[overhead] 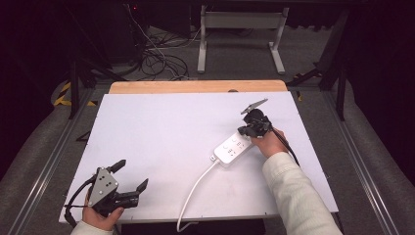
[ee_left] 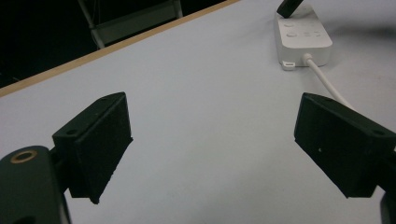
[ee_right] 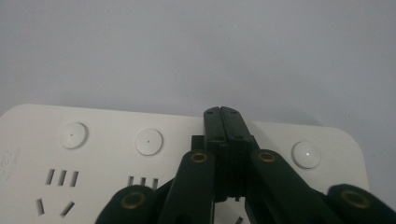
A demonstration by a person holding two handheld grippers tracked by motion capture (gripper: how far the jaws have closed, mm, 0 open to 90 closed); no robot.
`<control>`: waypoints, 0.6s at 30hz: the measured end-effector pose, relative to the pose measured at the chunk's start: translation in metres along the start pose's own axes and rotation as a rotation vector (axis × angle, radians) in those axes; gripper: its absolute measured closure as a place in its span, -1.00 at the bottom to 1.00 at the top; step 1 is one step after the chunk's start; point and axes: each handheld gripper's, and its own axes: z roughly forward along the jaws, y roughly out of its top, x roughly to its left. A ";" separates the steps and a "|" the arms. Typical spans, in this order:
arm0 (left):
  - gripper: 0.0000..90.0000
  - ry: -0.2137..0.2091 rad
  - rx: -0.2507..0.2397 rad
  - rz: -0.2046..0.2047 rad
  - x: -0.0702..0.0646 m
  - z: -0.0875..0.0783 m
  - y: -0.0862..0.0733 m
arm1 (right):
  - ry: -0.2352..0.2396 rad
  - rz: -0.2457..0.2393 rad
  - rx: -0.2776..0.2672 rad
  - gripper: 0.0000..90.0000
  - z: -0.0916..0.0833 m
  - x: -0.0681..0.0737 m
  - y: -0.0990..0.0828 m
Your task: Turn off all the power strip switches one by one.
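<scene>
Two hand-held grippers: the right hand-held gripper (ee_right: 220,112), jaws together, presses a power strip (ee_right: 107,154) button row; the left hand-held gripper (overhead: 131,175) waits wide open, idle.

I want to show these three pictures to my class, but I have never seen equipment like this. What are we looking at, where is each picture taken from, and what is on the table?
A person sits at a white table and holds a hand-operated tool with two black jaws in each hand.

The high view looks down from above the person. The other two come from small cameras riding on each tool, looking along its jaws.

On the table lies a white power strip with round buttons and a white cable running off the near edge.

The right gripper has its jaws shut together, with its tips over the strip's button row, holding nothing. The left gripper waits at the near left corner, jaws wide open and empty.
</scene>
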 end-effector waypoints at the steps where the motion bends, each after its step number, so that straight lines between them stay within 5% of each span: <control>1: -0.74 0.001 -0.001 0.003 0.000 0.000 0.000 | 0.008 0.012 -0.007 1.00 0.000 -0.001 -0.001; 11: -0.74 0.004 0.000 0.003 0.001 -0.001 0.000 | -0.025 -0.015 -0.005 1.00 0.000 0.001 0.000; 15: -0.74 0.003 0.005 -0.005 0.002 0.001 -0.001 | -0.018 -0.034 -0.091 1.00 -0.016 0.009 0.011; 18: -0.74 0.007 0.005 0.007 0.001 0.001 0.000 | -0.024 -0.053 -0.102 1.00 -0.021 0.012 0.017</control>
